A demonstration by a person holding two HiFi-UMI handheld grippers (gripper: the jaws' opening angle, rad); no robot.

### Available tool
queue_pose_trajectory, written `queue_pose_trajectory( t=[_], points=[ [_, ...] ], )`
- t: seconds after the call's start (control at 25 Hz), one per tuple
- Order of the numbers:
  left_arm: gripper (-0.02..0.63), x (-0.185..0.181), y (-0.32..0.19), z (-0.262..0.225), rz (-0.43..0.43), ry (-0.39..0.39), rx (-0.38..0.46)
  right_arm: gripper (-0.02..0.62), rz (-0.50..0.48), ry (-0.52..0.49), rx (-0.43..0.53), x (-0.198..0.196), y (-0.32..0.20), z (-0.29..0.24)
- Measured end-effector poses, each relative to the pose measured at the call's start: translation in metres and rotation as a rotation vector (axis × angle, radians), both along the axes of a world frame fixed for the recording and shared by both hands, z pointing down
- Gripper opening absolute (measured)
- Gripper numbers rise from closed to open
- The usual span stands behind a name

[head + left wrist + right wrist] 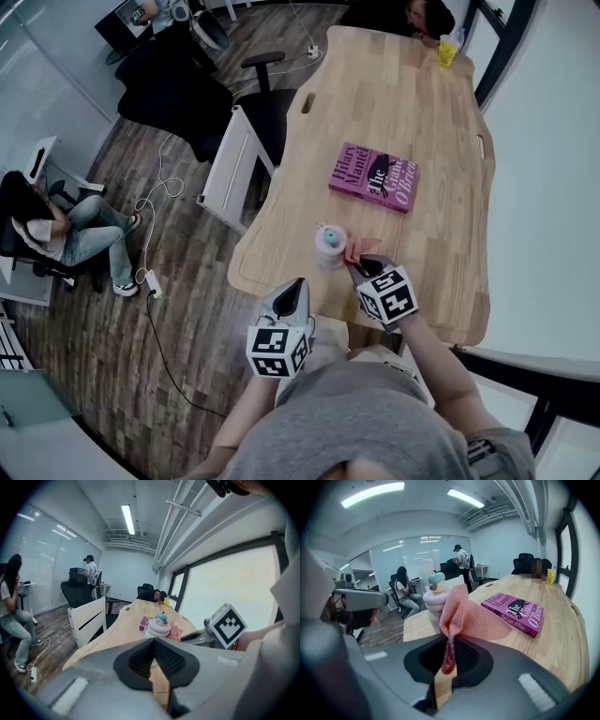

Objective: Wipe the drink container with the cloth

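The drink container, pale with a small teal-capped figure on its lid, stands upright near the table's front edge. It also shows in the left gripper view as the container and in the right gripper view as the container. My right gripper is shut on a pink mesh cloth, and the cloth hangs against the container's right side. My left gripper sits just left of and nearer than the container, apart from it. Its jaws are shut with nothing between them.
A magenta book lies flat in the middle of the wooden table. A yellow cup and a seated person are at the far end. A white chair stands at the table's left side, with cables on the floor.
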State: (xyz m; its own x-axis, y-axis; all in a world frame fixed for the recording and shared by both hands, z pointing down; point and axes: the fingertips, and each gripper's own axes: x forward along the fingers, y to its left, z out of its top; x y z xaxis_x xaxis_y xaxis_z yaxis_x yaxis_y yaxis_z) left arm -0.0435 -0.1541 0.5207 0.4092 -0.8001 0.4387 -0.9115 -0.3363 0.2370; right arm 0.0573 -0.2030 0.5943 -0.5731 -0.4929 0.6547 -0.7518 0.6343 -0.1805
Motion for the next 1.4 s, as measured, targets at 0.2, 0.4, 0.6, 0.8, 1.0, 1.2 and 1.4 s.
queue_pose_trajectory(
  t=[0.2, 0.4, 0.6, 0.8, 1.0, 1.2, 1.4],
  points=[
    [0.003, -0.002, 0.000, 0.002, 0.003, -0.002, -0.006, 0.025, -0.023, 0.033, -0.025, -0.003, 0.001, 0.014],
    [0.003, -0.001, -0.003, 0.003, 0.007, -0.003, -0.006, 0.025, -0.037, 0.064, -0.048, -0.003, 0.001, 0.029],
    [0.003, -0.002, -0.003, 0.004, 0.010, -0.003, -0.011, 0.025, -0.053, 0.106, -0.071, -0.004, 0.000, 0.045],
    [0.003, -0.004, -0.003, 0.007, 0.010, -0.005, -0.019, 0.025, -0.069, 0.149, -0.105, -0.004, 0.002, 0.064],
    [0.003, -0.006, -0.007, 0.007, 0.009, -0.004, -0.017, 0.025, -0.081, 0.180, -0.136, -0.006, 0.004, 0.080],
    [0.003, -0.007, -0.007, 0.007, 0.006, -0.002, -0.019, 0.025, -0.090, 0.206, -0.159, -0.007, 0.006, 0.092],
    [0.003, -0.009, -0.008, 0.009, 0.004, -0.004, -0.021, 0.025, -0.095, 0.212, -0.167, -0.008, 0.005, 0.099]
  ],
)
